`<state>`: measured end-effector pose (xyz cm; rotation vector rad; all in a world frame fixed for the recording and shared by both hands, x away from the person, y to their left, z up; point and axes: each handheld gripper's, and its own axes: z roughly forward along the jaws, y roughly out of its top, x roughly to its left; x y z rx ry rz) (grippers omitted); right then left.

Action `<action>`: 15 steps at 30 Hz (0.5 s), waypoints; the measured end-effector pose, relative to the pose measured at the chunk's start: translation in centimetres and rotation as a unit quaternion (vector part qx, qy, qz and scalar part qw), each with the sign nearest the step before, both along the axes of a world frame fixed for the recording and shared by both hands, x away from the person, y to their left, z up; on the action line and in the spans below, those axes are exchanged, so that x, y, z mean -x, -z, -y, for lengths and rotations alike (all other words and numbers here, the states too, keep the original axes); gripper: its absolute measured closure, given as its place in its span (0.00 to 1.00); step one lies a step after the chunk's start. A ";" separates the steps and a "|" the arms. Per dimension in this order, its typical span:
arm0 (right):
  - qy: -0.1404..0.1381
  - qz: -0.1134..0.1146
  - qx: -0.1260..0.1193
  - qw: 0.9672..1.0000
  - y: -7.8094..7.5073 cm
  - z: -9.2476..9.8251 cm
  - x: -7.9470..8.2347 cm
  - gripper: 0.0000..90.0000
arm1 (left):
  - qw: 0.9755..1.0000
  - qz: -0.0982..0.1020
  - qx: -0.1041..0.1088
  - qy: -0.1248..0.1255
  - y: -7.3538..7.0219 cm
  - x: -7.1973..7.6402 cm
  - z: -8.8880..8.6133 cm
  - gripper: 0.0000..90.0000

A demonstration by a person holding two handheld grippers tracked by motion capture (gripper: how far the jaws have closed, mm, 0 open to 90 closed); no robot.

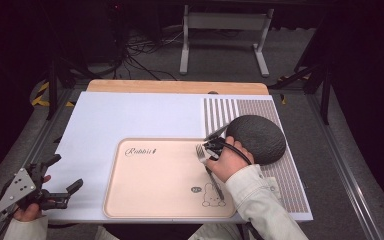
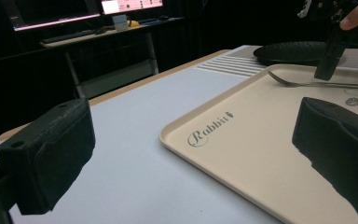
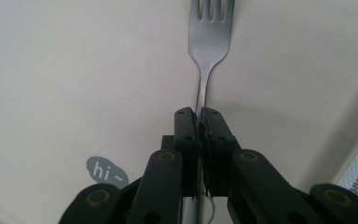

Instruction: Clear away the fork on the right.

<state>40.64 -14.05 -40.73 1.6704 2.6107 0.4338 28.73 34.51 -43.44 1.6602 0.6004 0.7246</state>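
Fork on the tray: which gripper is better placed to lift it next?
Right. The right gripper is already shut on the fork handle over the tray. The left gripper hangs open at the table's near left corner, well away from it.

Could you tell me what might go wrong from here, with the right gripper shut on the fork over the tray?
The right gripper pinches only the fork's thin handle, so the fork may swivel or slip between the jaws. The dark oval cushion sits close beside that hand, so a swing that way could bump it. Scraping the tines could mark the tray.
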 end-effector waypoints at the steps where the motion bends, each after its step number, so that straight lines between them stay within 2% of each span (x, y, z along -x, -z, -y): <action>1: -0.003 0.001 0.000 1.000 -0.1 0.0 0.0 0.95 | 1.000 0.000 0.000 0.000 0.0 0.0 0.0 0.00; 3: -0.012 0.015 0.001 1.000 -0.3 0.0 0.0 0.95 | 1.000 0.000 0.002 0.000 0.0 0.0 0.0 0.00; 5: -0.034 0.031 -0.001 0.999 -0.6 -0.1 0.0 0.96 | 1.000 -0.001 0.001 0.000 0.0 0.0 0.0 0.00; 7: -0.069 0.053 -0.006 0.996 -0.8 -0.1 -0.1 0.97 | 1.000 -0.002 0.000 0.001 0.0 0.0 0.0 0.00; 10: -0.126 0.082 -0.006 0.989 -1.2 -0.3 -0.1 1.00 | 1.000 0.000 0.001 0.001 0.0 0.0 0.0 0.00; 12: -0.163 0.102 -0.008 0.981 -1.4 -0.5 -0.2 1.00 | 1.000 -0.001 0.002 0.000 0.0 0.0 0.0 0.00; 13: -0.174 0.108 -0.009 0.979 -1.5 -0.5 -0.2 1.00 | 1.000 0.000 0.002 0.000 0.0 0.0 0.0 0.00; 15: -0.204 0.123 -0.016 0.971 -1.5 -0.7 -0.2 1.00 | 1.000 0.000 0.002 0.000 0.0 0.0 0.0 0.00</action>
